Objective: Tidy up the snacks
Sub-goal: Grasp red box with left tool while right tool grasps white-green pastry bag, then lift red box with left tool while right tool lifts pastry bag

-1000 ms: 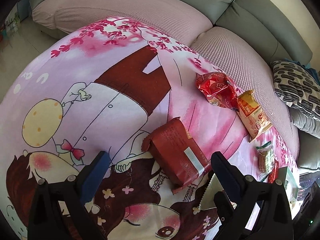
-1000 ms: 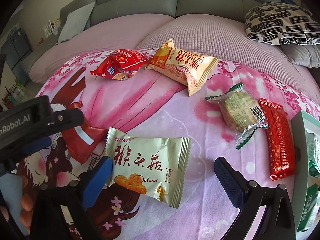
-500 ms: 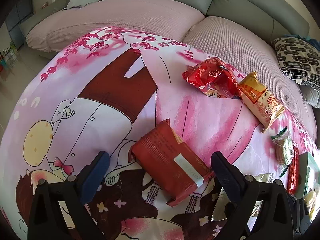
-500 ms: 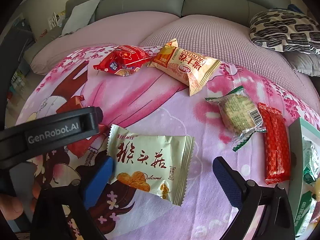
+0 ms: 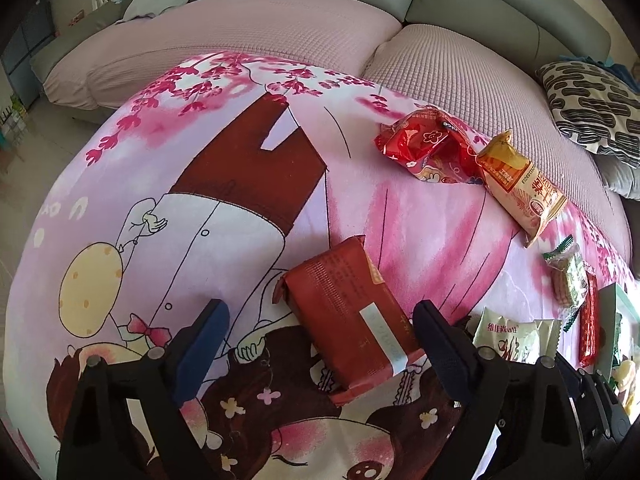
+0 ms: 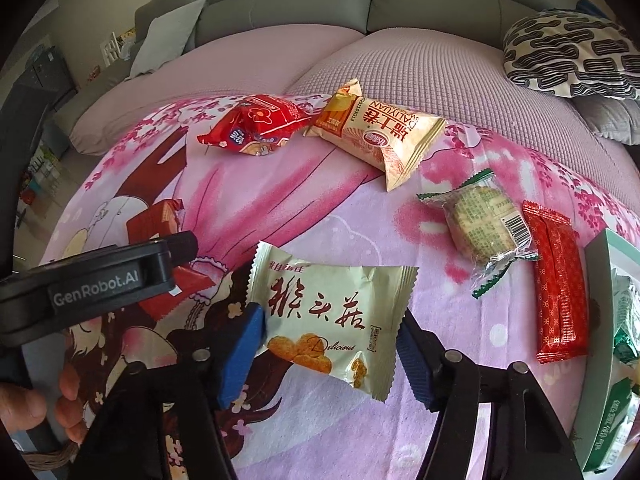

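Snacks lie on a pink cartoon blanket [image 5: 240, 168]. A dark red packet [image 5: 352, 316] lies between the fingers of my open left gripper [image 5: 320, 340], nearer the right finger. A cream packet with red writing [image 6: 332, 320] lies between the fingers of my right gripper [image 6: 330, 344], whose jaws stand close to its sides. Further off lie a red crinkled bag [image 6: 256, 126], an orange-cream packet [image 6: 380, 132], a clear green-edged biscuit pack [image 6: 482, 226] and a red bar [image 6: 556, 284]. The left gripper's body [image 6: 92, 284] shows at the left.
A green-rimmed box [image 6: 604, 320] with several green packets stands at the right edge. A grey sofa back [image 6: 360, 0] and a patterned cushion [image 6: 572, 52] lie behind. The floor [image 5: 24, 152] drops off at the left of the blanket.
The right gripper's fingers have narrowed from wide open to near the cream packet's sides. The left gripper has shifted so the dark red packet sits more between its fingers.
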